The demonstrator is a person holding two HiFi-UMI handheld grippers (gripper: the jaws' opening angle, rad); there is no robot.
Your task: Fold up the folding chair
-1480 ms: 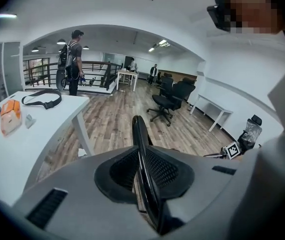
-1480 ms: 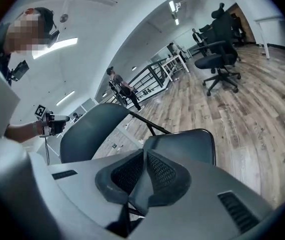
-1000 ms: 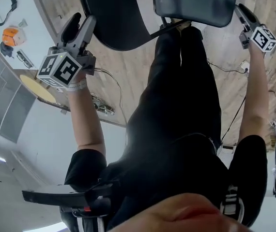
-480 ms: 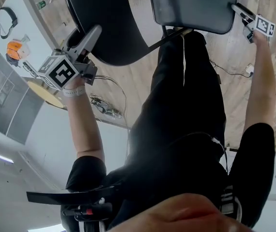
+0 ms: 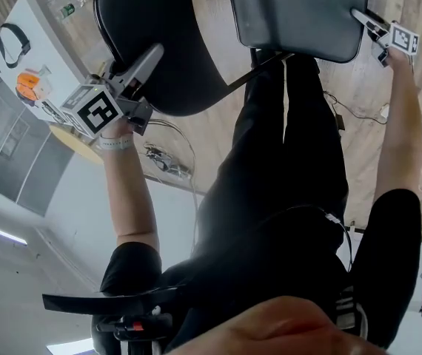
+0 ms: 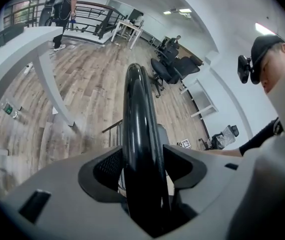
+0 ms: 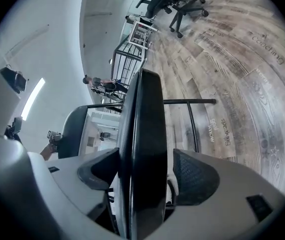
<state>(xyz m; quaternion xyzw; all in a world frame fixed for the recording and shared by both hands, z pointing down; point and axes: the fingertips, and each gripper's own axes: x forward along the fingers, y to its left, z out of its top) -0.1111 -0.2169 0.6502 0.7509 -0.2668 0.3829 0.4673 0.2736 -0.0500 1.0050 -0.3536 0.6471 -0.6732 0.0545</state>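
Chair (image 5: 168, 43) — top cut off, frame mostly hidden behind person's legs (image 5: 285, 161). Left gripper (image 6: 143, 171) fingers, just opened wide, straddle its rounded panel (image 6: 135, 114); right gripper (image 7: 147, 181) fingers — likewise spread — straddle the squarer panel (image 7: 145, 119).

I see a wood plank floor (image 5: 203, 124) with a tangle of cable (image 5: 168, 165) lying on it. On my left stands a white table (image 5: 48, 26) carrying an orange object (image 5: 27, 85) and a black loop (image 5: 24, 41). Farther off are black office chairs (image 6: 175, 69), a dark railing (image 6: 90, 21) and a person (image 6: 62, 6) standing.
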